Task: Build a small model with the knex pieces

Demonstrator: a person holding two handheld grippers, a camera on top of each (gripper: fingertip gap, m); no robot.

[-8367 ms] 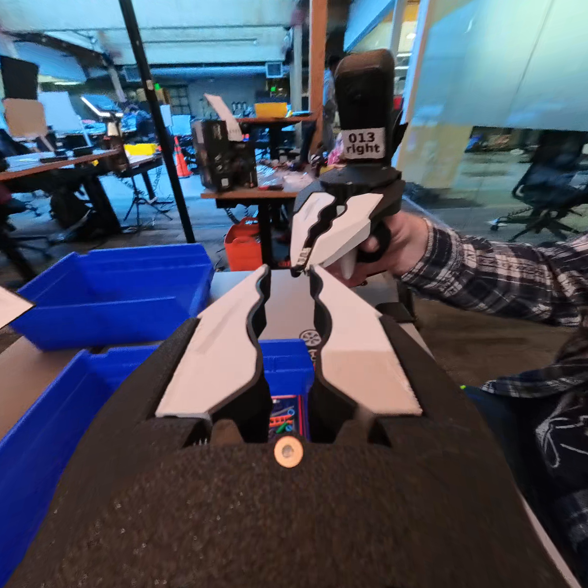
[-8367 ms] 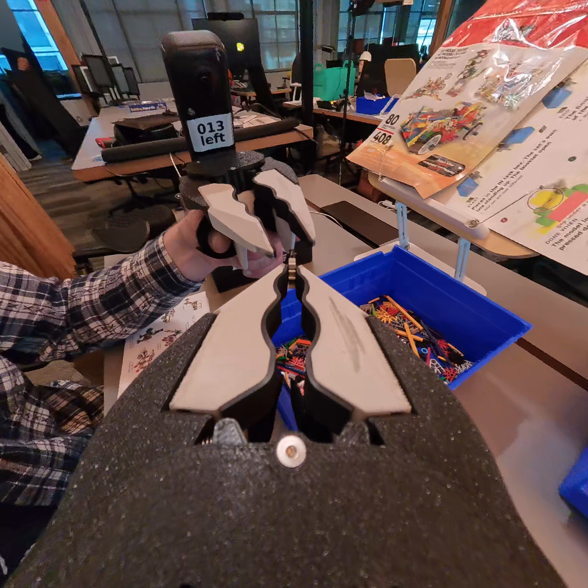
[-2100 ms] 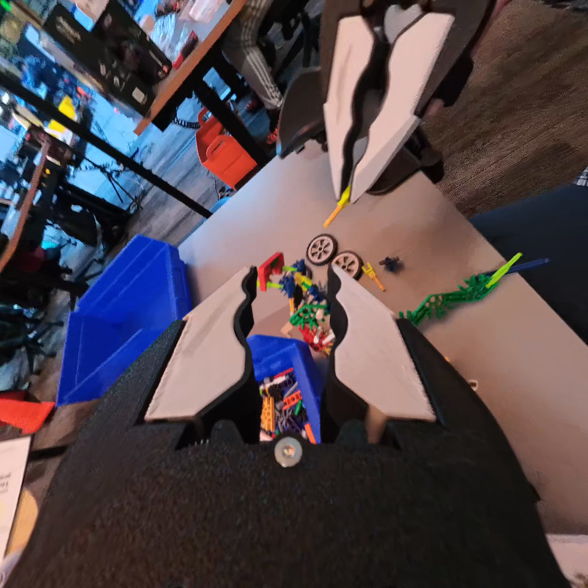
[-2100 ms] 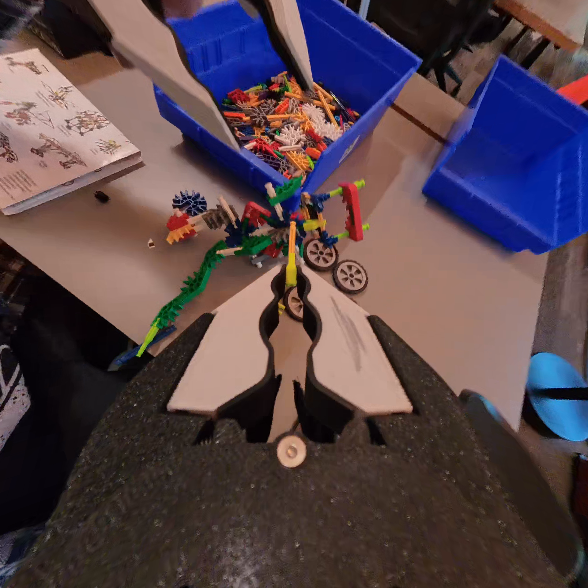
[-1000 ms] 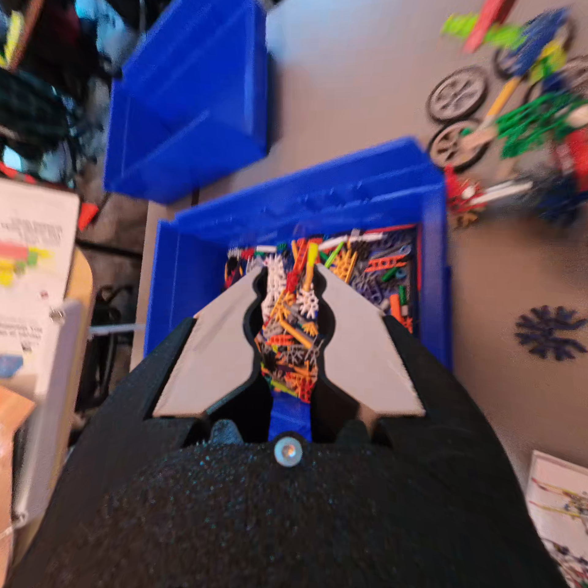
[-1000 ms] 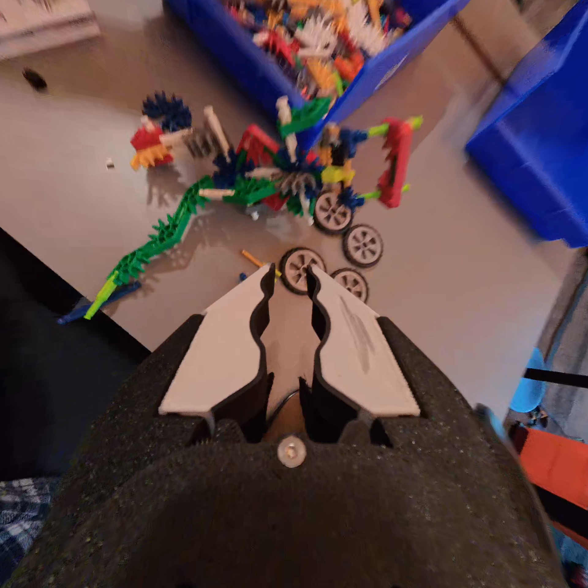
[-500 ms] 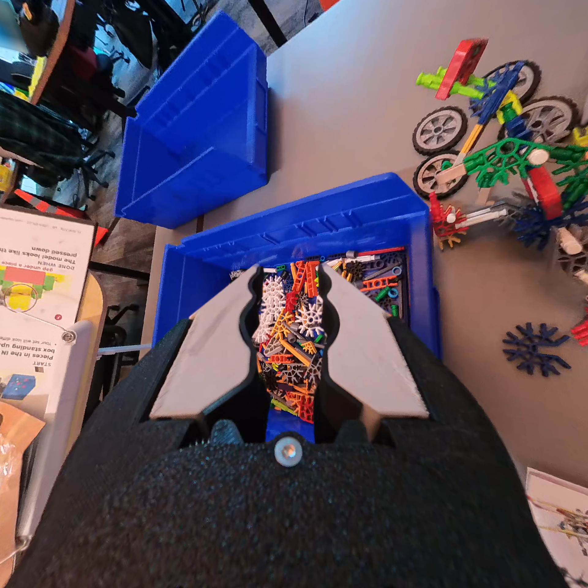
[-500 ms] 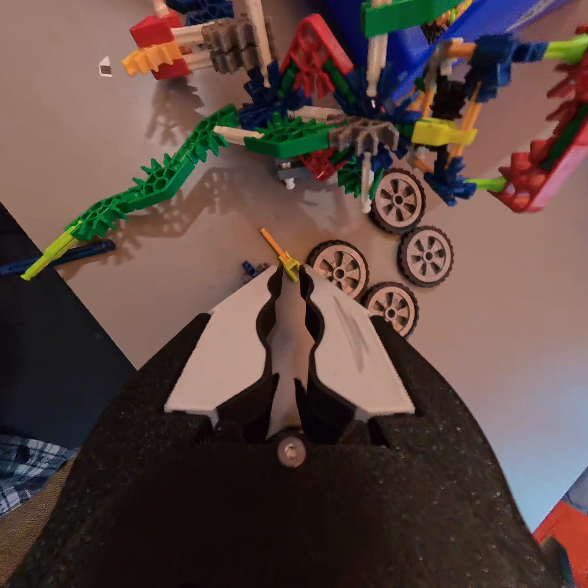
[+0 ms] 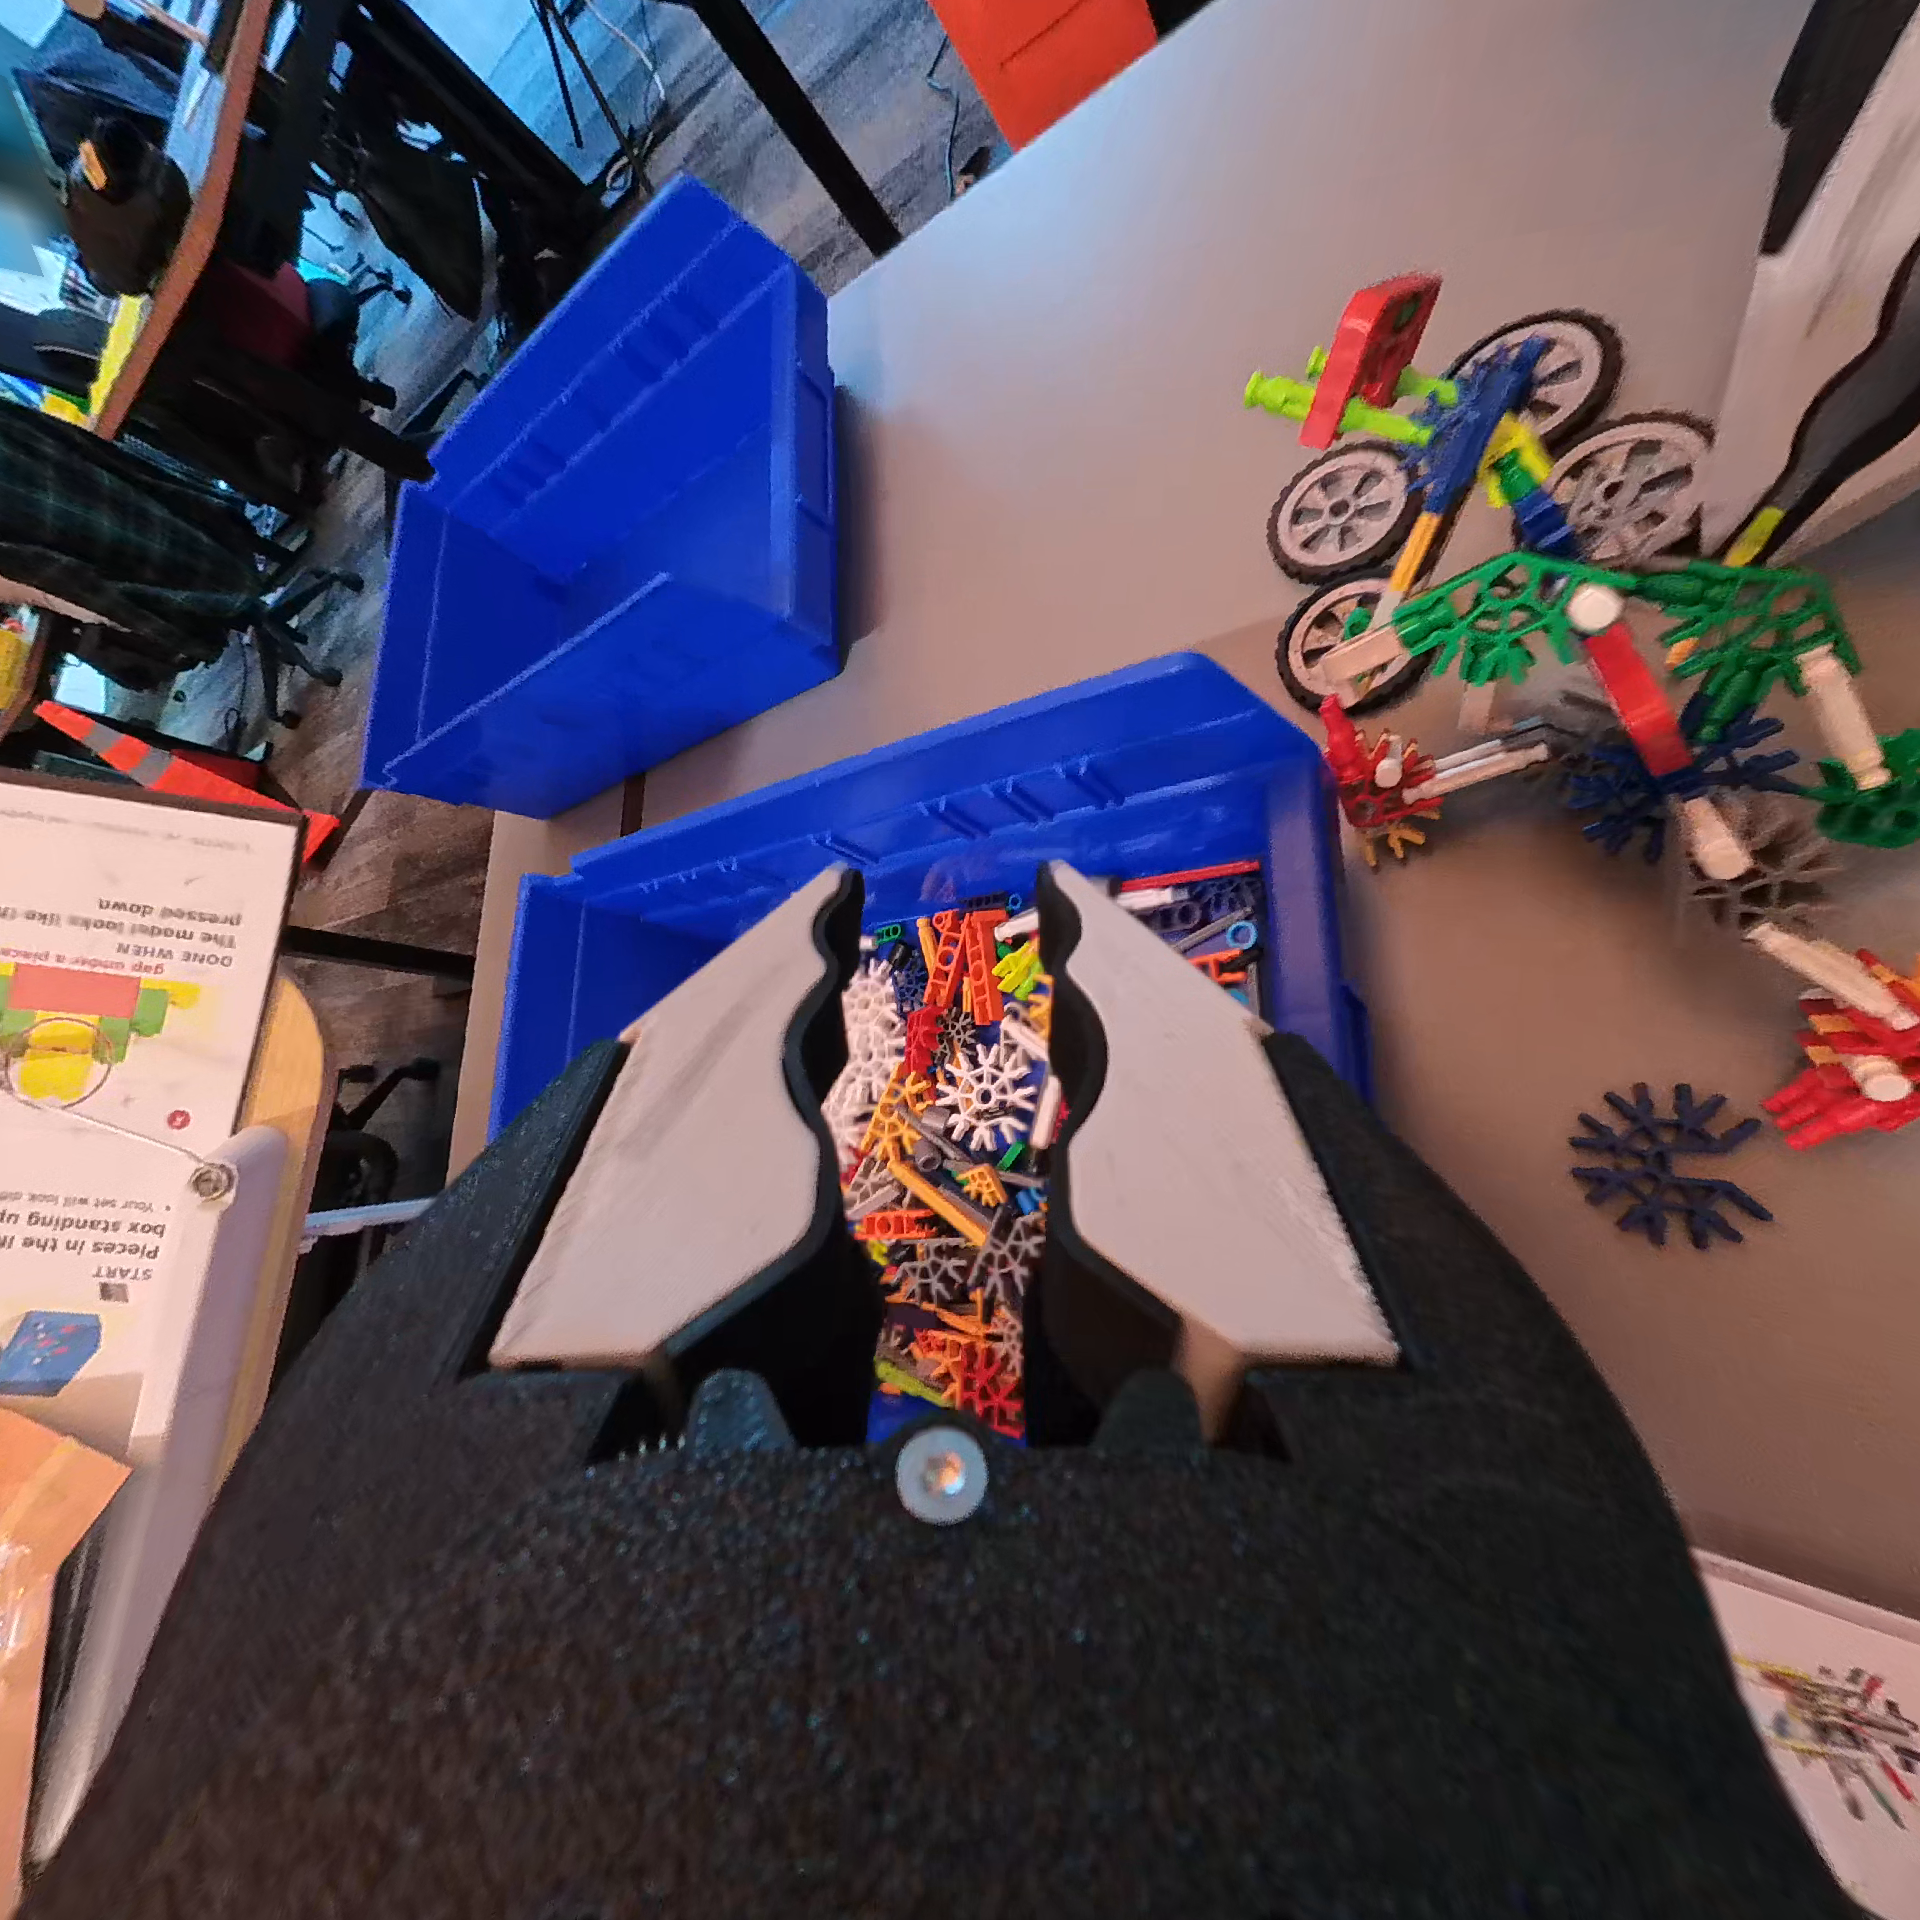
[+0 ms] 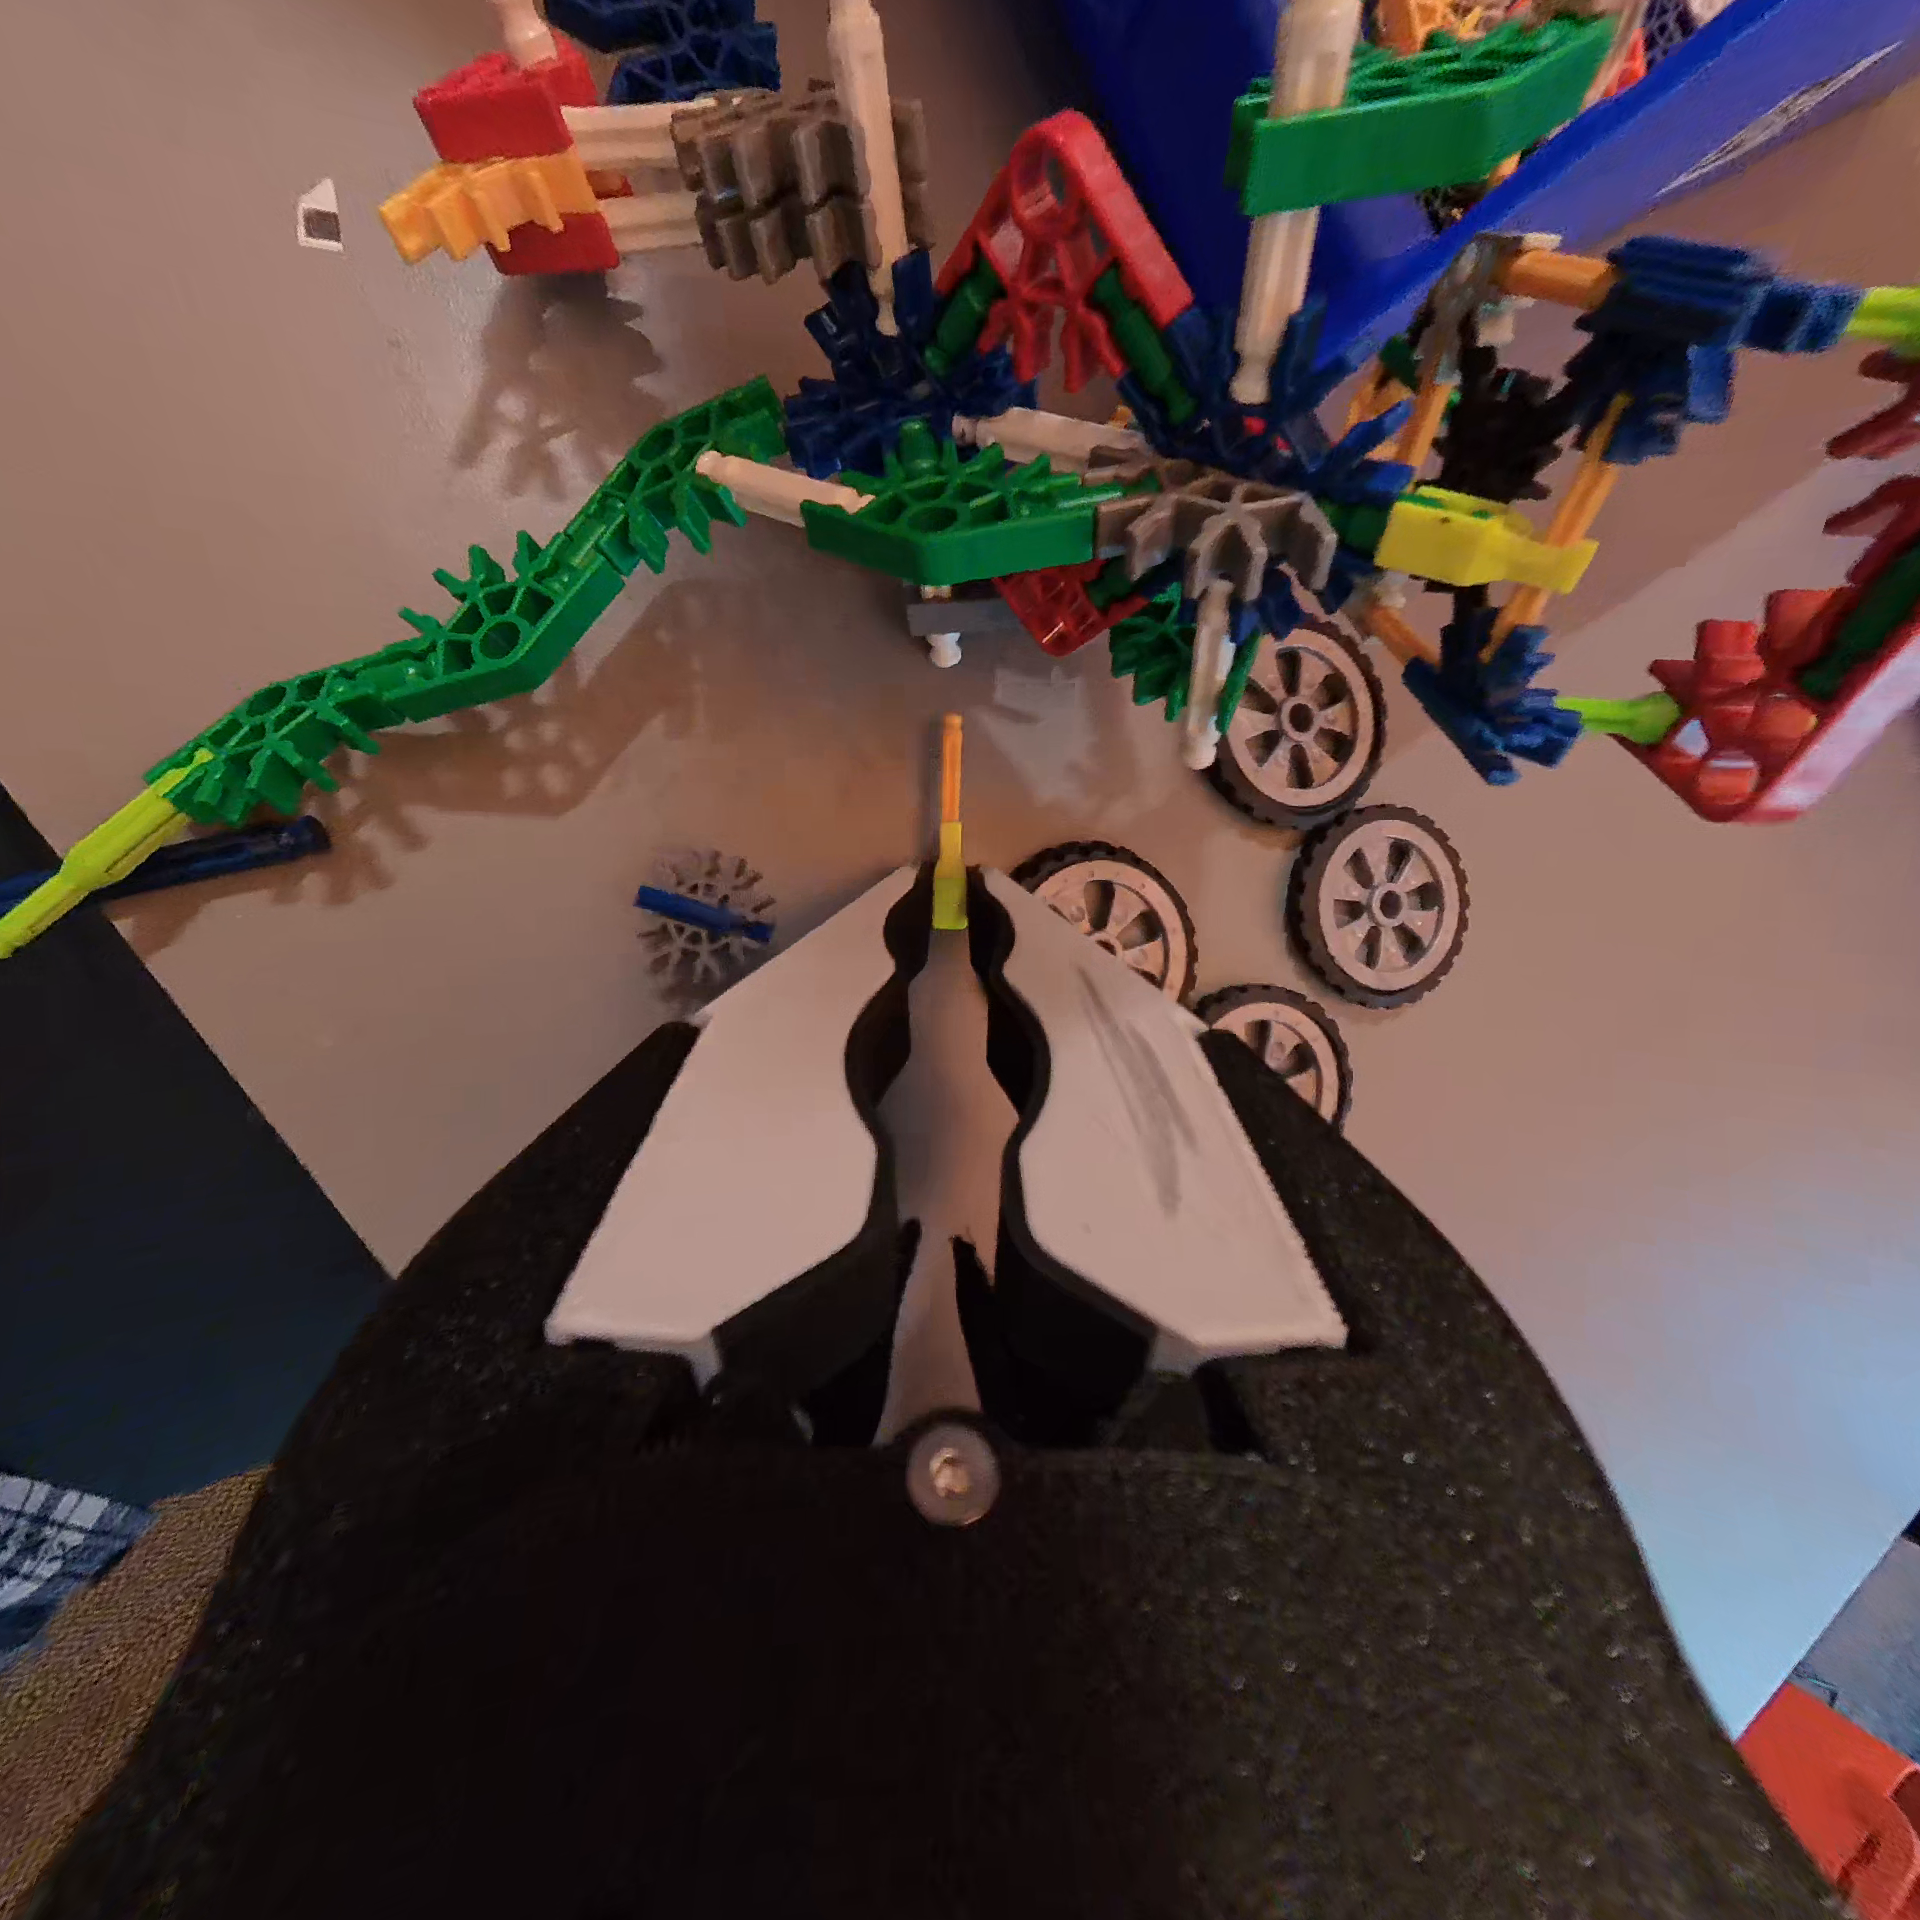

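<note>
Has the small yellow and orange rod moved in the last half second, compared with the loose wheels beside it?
Yes. The rod lay slanted beside the wheel; now the right tool grips it pointing straight ahead.

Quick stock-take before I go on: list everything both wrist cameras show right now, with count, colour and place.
Parts bin: one, blue, full of mixed colourful pieces, under the left gripper.
Second bin: one, blue, no contents visible, beyond the parts bin.
Toy model: one, multicolour, on the grey table, with a green tail.
Loose wheels: three, grey with black tyres, by the right gripper.
Snowflake connector: one, dark blue, right of the parts bin.
Grey connector: one, with a blue rod, left of the right fingers.
Instruction sheet: one, on a stand, far left.
Left gripper: open, above the parts bin.
Right gripper: shut on a yellow-orange rod.
</note>
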